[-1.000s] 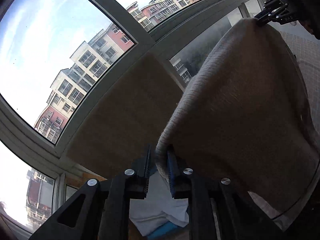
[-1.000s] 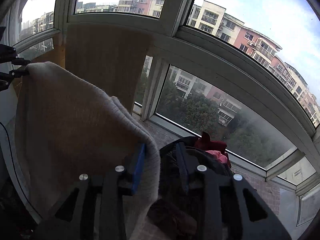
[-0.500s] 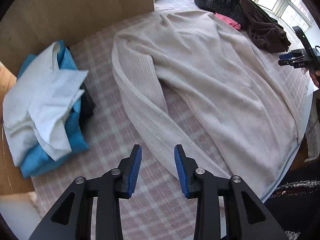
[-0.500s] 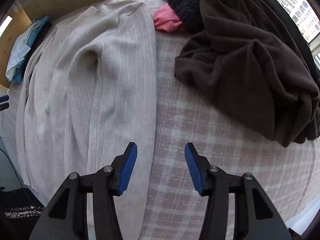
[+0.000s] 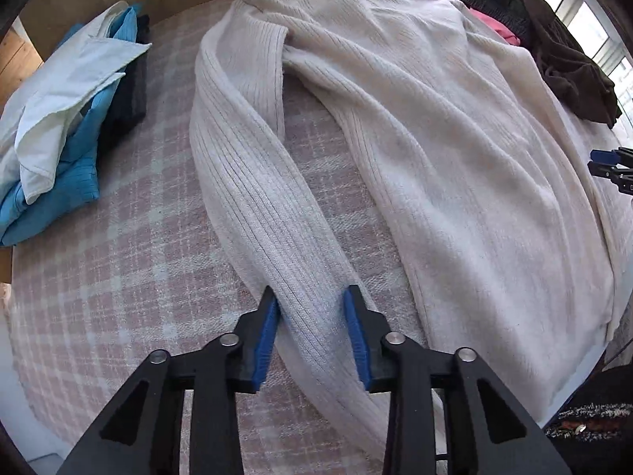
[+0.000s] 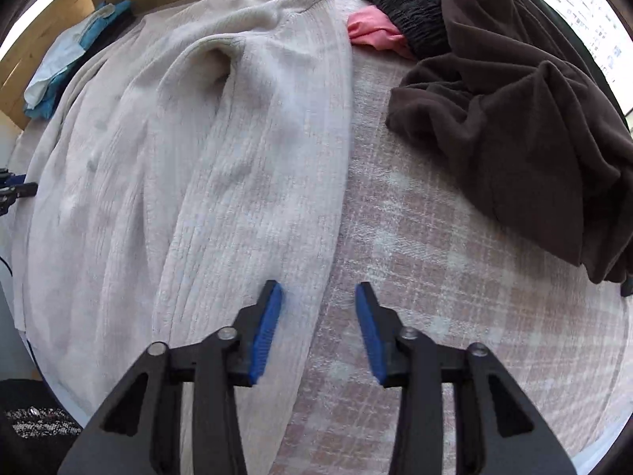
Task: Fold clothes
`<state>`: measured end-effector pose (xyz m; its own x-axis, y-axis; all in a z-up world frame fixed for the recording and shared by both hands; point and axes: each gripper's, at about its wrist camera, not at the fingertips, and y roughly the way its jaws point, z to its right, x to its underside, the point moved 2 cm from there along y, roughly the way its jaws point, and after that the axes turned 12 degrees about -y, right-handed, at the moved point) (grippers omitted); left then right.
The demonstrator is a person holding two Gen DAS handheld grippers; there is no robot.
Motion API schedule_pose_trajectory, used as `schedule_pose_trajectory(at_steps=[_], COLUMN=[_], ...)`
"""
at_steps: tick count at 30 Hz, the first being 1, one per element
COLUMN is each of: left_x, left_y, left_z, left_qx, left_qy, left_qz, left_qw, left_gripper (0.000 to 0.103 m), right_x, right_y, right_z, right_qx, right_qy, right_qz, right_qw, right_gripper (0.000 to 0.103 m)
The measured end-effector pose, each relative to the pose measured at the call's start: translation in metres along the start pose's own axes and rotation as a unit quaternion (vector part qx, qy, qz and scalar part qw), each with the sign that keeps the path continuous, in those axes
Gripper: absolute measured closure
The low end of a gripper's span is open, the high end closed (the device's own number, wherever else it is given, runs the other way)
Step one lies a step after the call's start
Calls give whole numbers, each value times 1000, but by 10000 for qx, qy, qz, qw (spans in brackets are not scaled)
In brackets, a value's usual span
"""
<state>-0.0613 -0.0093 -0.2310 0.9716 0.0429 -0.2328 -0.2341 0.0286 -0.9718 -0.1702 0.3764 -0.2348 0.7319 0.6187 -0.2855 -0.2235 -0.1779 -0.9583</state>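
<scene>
A cream ribbed sweater (image 5: pixel 435 126) lies spread flat on the pink plaid tablecloth (image 5: pixel 118 277). Its left sleeve (image 5: pixel 253 182) runs diagonally toward me, and my left gripper (image 5: pixel 312 308) is open with that sleeve lying between the blue pads. In the right wrist view the sweater (image 6: pixel 198 150) fills the left half. My right gripper (image 6: pixel 318 297) is open over the sweater's right sleeve edge (image 6: pixel 300 261), its left pad above the knit and its right pad above bare cloth. Nothing is gripped.
Folded white and blue clothes (image 5: pixel 67 118) are stacked at the far left. A dark brown garment (image 6: pixel 514 118), a black one (image 6: pixel 411 12) and a pink one (image 6: pixel 372 31) are piled at the far right. The table's round edge (image 6: pixel 593 415) is close.
A second ago both grippers held the sweater up against the window. They have since let it go; it lies flat on the table, and both grippers have come down, open, at the sleeves.
</scene>
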Motion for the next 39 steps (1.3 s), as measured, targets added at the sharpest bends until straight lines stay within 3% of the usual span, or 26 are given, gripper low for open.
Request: schedule_pose_trajectory(at_steps=[1, 4, 6, 8, 11, 13, 15, 16, 17, 19, 21, 22, 26, 30, 36, 39], left_x=[0, 0, 0, 1, -2, -7, -12, -8, -2, 10, 22, 30, 68, 102, 114, 115], left_y=[-2, -14, -30, -49, -79, -94, -95, -97, -99, -104, -109, -107, -84, -52, -29, -26], left_z=[-1, -2, -4, -8, -32, -64, -119, -125, -127, -132, -137, -118, -24, 46, 76, 87], left_qx=[20, 184, 259, 286, 43, -460, -1090, -1039, -932, -717, -503, -153, 1182, 1361, 1334, 1389], left_qy=[-55, -188, -218, -245, -314, -474, -733, -800, -857, -971, -1084, -1016, -481, 13, 97, 246], left_qz=[-3, 80, 223, 398, 675, 859, 805, 783, 763, 723, 682, 594, 55, -503, -762, -782], left_qw=[10000, 9996, 9992, 9985, 9972, 9941, 9881, 9883, 9890, 9901, 9905, 9929, 9918, 9894, 9881, 9869], left_gripper=[94, 96, 96, 96, 96, 96, 91, 90, 91, 82, 75, 71, 67, 67, 67, 73], right_x=[0, 1, 2, 1, -2, -20, -22, -22, -19, -10, -1, 5, 36, 64, 82, 83], right_y=[-1, -5, -15, -38, -80, -96, -92, -90, -94, -106, -109, -105, -75, -51, -43, -41], right_z=[-3, -6, 2, 15, 46, 84, 120, 133, 137, 124, 100, 82, 6, -40, -56, -62], right_qx=[7, -86, -362, -258, 429, 1345, 2200, 2514, 2506, 1741, 909, 561, -578, -817, -1049, -1142], right_qy=[-65, -139, 107, 173, 177, 197, 327, 383, 458, 566, 566, 517, 408, 387, 440, 391], right_qz=[20, 66, 162, 322, 494, 383, -209, -503, -516, -186, 22, 60, 25, -97, -202, -239], right_qw=[10000, 9998, 9992, 9990, 9977, 9900, 9747, 9658, 9656, 9829, 9943, 9971, 9975, 9959, 9933, 9924], right_gripper=[94, 97, 98, 99, 99, 99, 97, 95, 95, 89, 67, 57, 57, 57, 57, 57])
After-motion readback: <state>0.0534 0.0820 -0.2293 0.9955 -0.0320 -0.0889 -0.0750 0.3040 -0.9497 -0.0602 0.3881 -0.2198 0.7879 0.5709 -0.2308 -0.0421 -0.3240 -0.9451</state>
